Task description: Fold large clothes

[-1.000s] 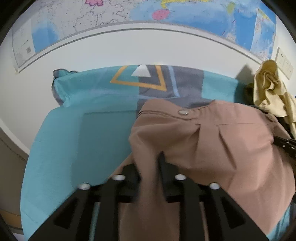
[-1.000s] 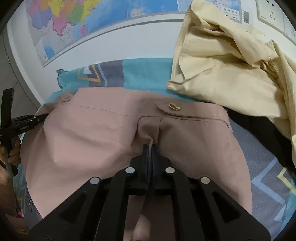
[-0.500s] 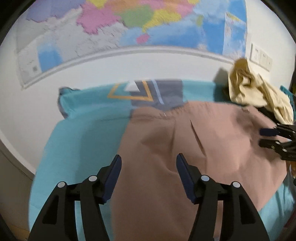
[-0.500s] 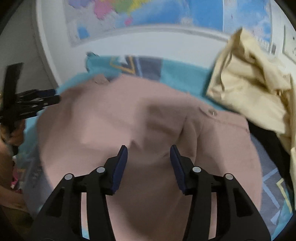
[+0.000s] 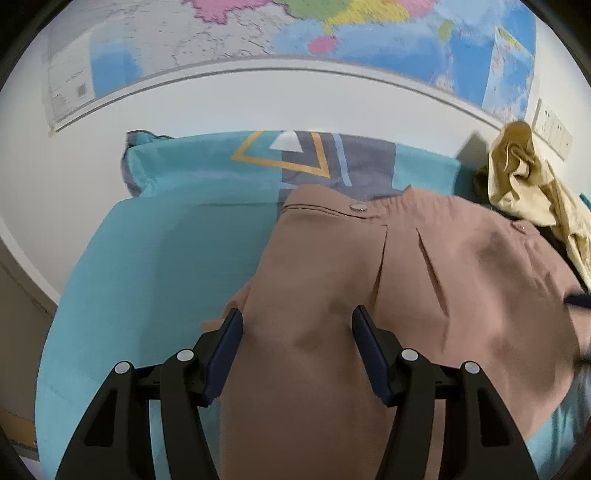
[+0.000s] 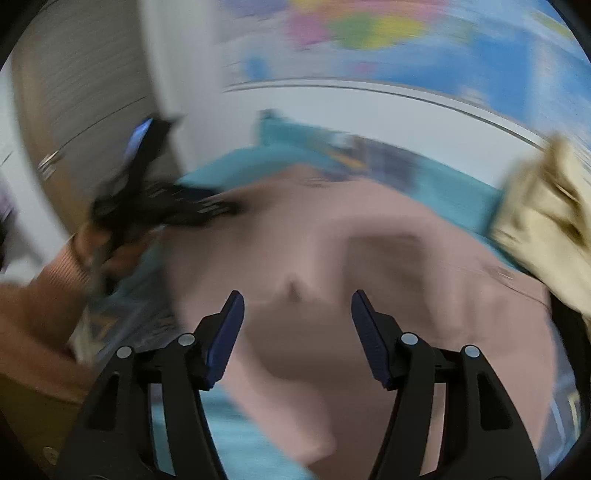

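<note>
A pinkish-brown garment (image 5: 424, 288) with metal snap buttons lies spread on a teal bed cover (image 5: 159, 266). My left gripper (image 5: 297, 332) hovers open over the garment's left part, its pads apart from the cloth. In the blurred right wrist view the same garment (image 6: 369, 266) lies below my right gripper (image 6: 297, 314), whose jaws are opening with no cloth pinched between them. The left gripper (image 6: 221, 210) shows there at the left, held by a hand in a ribbed sleeve (image 6: 55, 273).
A crumpled cream-yellow garment (image 5: 528, 195) sits on dark cloth at the right, close to the pink one. A white wall with a large map (image 5: 332, 33) runs behind the bed. Wall sockets (image 5: 554, 127) are at the far right. The bed's left edge drops off beside the wall.
Both grippers let go of the pink garment and opened. They drew back from the cloth, which now lies flatter. The right gripper swung and rolled, blurring its view.
</note>
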Motion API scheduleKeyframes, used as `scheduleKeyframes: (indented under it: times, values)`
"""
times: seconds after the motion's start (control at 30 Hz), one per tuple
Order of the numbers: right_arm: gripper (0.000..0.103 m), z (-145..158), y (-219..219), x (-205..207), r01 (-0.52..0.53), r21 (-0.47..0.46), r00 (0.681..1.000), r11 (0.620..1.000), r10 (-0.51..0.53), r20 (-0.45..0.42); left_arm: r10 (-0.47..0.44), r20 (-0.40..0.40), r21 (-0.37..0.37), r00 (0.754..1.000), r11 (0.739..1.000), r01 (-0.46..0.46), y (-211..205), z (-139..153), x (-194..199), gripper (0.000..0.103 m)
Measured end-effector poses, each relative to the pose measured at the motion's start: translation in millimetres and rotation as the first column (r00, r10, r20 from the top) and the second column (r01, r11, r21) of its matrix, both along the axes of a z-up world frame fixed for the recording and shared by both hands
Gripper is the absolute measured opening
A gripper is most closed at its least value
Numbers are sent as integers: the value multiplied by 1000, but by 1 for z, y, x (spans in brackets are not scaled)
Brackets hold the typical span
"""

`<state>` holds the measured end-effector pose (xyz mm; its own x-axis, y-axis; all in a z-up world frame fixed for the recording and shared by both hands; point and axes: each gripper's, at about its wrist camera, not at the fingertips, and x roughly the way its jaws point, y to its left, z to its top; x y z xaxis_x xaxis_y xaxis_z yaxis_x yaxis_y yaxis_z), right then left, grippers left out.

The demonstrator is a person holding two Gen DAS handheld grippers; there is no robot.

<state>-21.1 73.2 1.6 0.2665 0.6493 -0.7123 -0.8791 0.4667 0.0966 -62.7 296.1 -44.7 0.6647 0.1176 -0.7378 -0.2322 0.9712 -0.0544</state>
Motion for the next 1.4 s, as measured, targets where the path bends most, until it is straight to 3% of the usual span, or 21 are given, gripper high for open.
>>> scheduleKeyframes:
  times: [0.17, 0.3, 0.4, 0.5, 0.63, 0.77, 0.8, 0.83, 0.9, 1.0, 1.13, 1.23, 1.27, 1.3, 1.4]
  values:
    - [66, -36, 49, -33, -142, -132, 988, 981, 148, 35, 12, 21, -29, 1000, 1000, -12, 1, 7, -22, 59]
    - [73, -65, 58, -30, -116, -219, 986, 969, 138, 90, 19, 36, -55, 999, 998, -17, 3, 10, -42, 59]
    - [73, -60, 56, -28, -93, -198, 990, 976, 112, 88, 22, 44, -79, 999, 997, -19, 5, 12, -59, 61]
    - [75, -50, 56, -49, -139, -198, 974, 970, 170, 151, 14, 64, -110, 998, 994, -6, 6, 14, -76, 62]
    - [75, -55, 64, -66, -182, -228, 959, 956, 223, 172, 1, 71, -144, 997, 989, 9, 2, 13, -95, 62]
    - [66, -72, 71, -63, -152, -258, 954, 954, 209, 214, -16, 70, -186, 997, 982, 29, -5, 7, -111, 69]
    - [53, -72, 70, -59, -139, -251, 959, 958, 194, 208, -23, 68, -195, 997, 980, 36, -8, 5, -114, 69]
    - [49, -71, 69, -54, -124, -236, 965, 964, 172, 198, -36, 66, -223, 997, 974, 50, -10, 2, -117, 70]
    - [22, -64, 65, -49, -124, -194, 976, 973, 155, 153, -53, 58, -266, 997, 962, 66, -14, -4, -119, 71]
    - [14, -47, 61, -34, -100, -125, 988, 987, 114, 107, -79, 58, -332, 995, 938, 94, -22, -15, -116, 72]
    - [17, -39, 54, -14, -72, -47, 997, 996, 72, 10, -94, 62, -465, 994, 878, 112, -28, -31, -99, 73]
    - [26, -42, 47, -11, -59, -26, 997, 998, 58, -51, -55, 104, -549, 993, 829, 103, -24, -37, -87, 79]
    - [33, -41, 44, -13, -49, -23, 997, 999, 47, -57, -52, 114, -571, 992, 814, 108, -23, -38, -85, 79]
    - [36, -42, 36, -12, -36, -12, 997, 999, 35, -76, -46, 125, -603, 991, 789, 113, -21, -39, -83, 80]
    - [43, -38, 12, -8, 5, 47, 990, 999, 2, -142, -22, 142, -653, 990, 749, 110, -17, -40, -78, 85]
